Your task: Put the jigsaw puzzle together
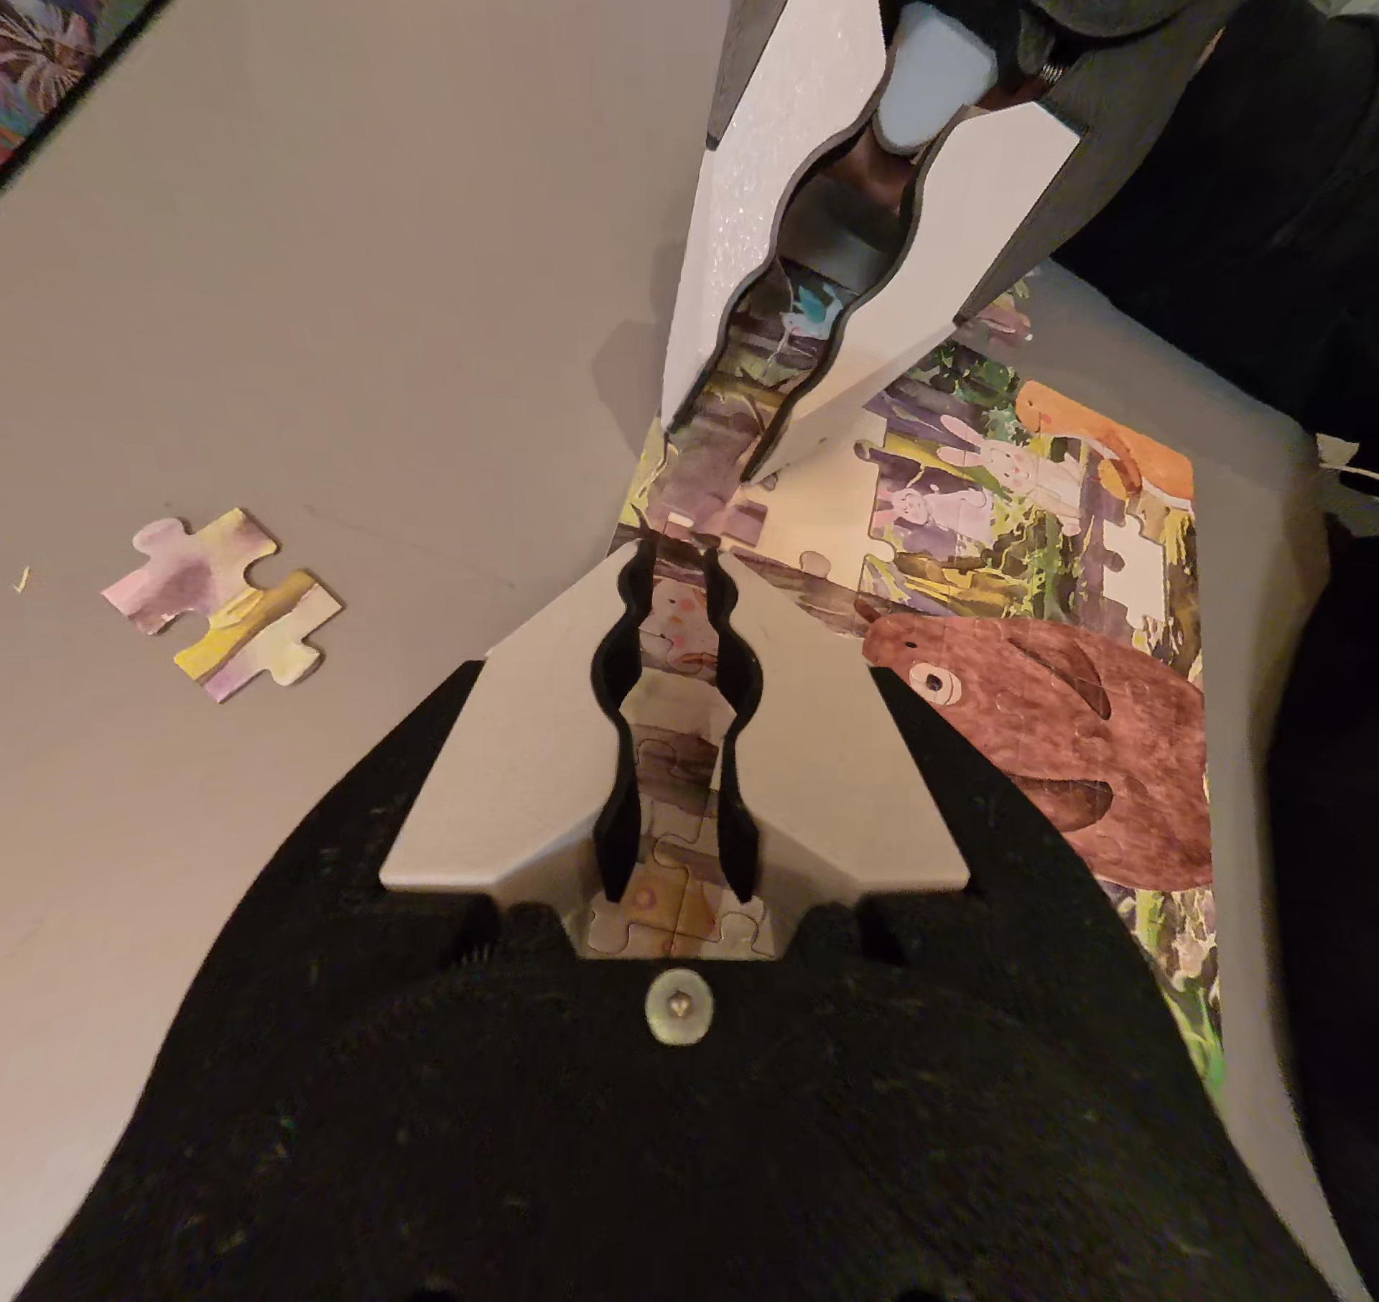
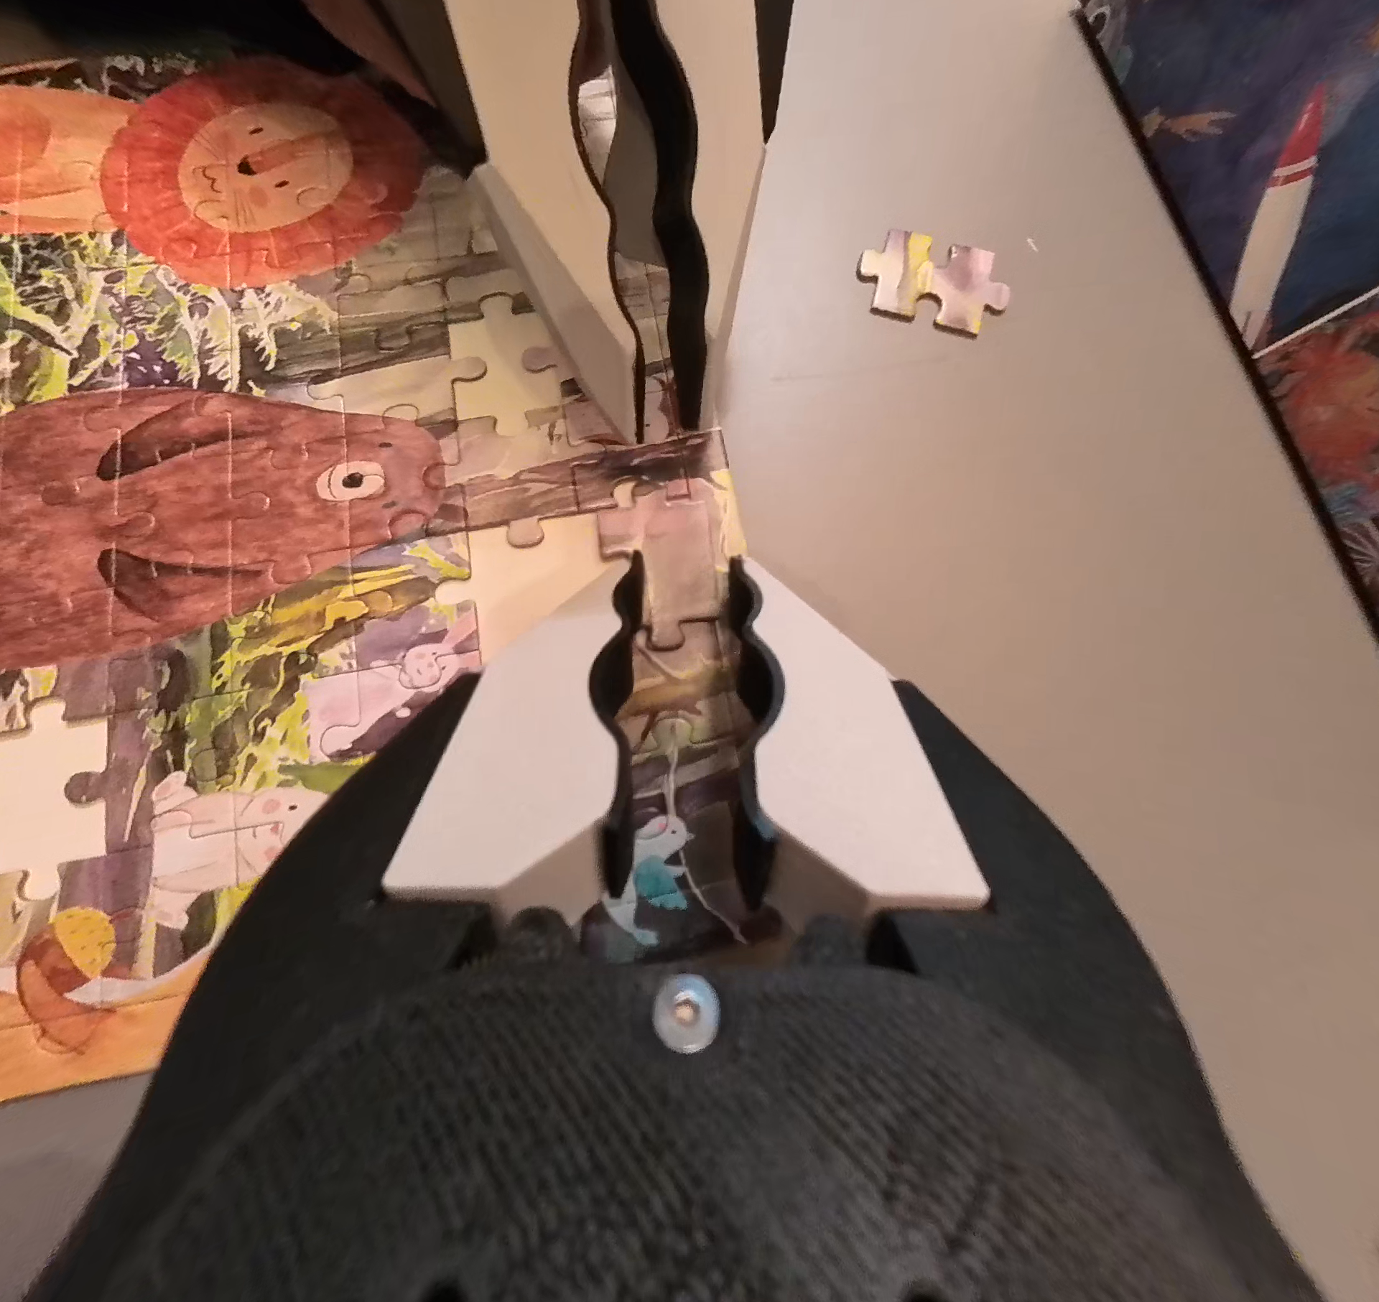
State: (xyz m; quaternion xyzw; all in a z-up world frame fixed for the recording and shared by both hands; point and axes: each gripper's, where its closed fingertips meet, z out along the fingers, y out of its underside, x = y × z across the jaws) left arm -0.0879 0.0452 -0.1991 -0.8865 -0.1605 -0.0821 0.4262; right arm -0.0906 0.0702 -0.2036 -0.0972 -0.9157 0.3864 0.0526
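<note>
The mostly assembled animal jigsaw puzzle (image 1: 1045, 706) lies flat on the grey table; it also shows in the right wrist view (image 2: 224, 483). One loose double piece, purple and yellow (image 1: 224, 602), lies on the table apart from the puzzle, also seen from the right wrist (image 2: 936, 289). My left gripper (image 1: 675, 551) and right gripper (image 2: 685, 559) face each other tip to tip over the puzzle's edge strip. Each has its jaws a narrow gap apart with nothing between them. The right gripper (image 1: 709, 457) shows above the left one; the left gripper (image 2: 668, 427) shows above the right one.
A dark illustrated box or board (image 1: 60, 20) lies at the table's far corner, also in the right wrist view (image 2: 1268, 147). Bare grey table (image 1: 373, 259) lies between it and the puzzle. A person's dark clothing (image 1: 1268, 221) is beside the puzzle. The tips of both grippers are at nearly the same place. The mostly assembled animal jigsaw puzzle (image 1: 1045, 706) is about 12 centimeters from both grippers' fingertips. My right wrist view (image 2: 198, 518) looks at it from another angle.
</note>
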